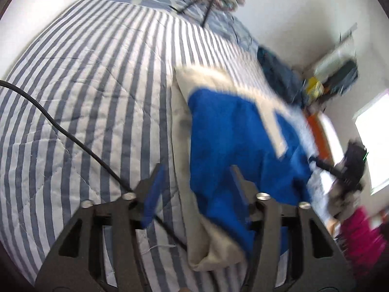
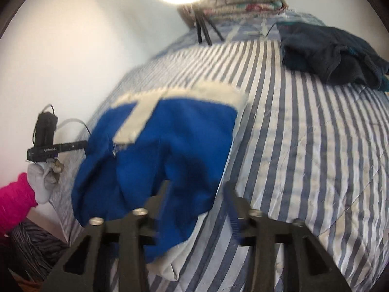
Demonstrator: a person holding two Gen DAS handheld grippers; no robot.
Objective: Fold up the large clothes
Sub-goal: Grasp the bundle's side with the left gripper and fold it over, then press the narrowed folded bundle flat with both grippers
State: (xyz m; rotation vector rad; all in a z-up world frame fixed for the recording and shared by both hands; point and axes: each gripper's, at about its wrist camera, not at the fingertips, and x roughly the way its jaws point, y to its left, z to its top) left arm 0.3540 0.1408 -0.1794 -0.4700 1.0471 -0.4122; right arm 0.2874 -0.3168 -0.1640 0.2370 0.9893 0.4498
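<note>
Here, a folded blue-and-cream fleece garment (image 2: 170,146) lies on the blue-and-white striped quilt (image 2: 304,158). The right gripper (image 2: 197,194) hangs over the garment's near right edge, jaws wide, nothing clamped. The left gripper (image 1: 197,177) hovers over its other side, jaws also apart and empty. A dark navy clothes heap (image 2: 333,53) sits far right.

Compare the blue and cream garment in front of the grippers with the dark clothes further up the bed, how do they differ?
The blue and cream garment is bright, two-coloured and lies folded fairly flat; the dark clothes are navy and sit in a crumpled heap. The folded garment lies just ahead of the open right gripper; the heap lies far from it, near the head of the bed. Both rest on the striped quilt.
</note>
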